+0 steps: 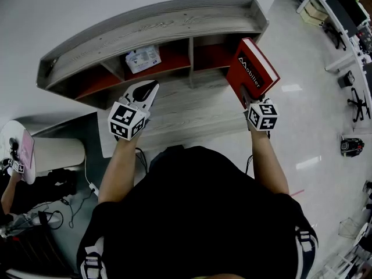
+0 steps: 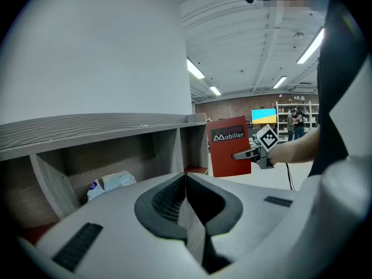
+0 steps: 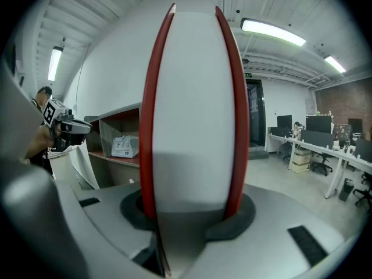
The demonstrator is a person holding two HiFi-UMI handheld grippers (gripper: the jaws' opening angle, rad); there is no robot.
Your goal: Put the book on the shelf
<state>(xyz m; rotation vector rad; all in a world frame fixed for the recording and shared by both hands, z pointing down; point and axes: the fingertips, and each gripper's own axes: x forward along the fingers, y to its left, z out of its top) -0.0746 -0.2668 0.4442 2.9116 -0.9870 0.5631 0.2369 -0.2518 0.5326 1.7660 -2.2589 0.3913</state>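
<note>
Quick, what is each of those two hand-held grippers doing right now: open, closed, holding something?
Left hand-held gripper: closed, with nothing between its jaws.
Right hand-held gripper: closed on the red book.

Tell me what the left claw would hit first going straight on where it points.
Probably the shelf, around its upright divider right of the white packet, though depth is unclear.

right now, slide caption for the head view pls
The right gripper holds a red book by the wooden shelf; the left gripper is shut, empty.
</note>
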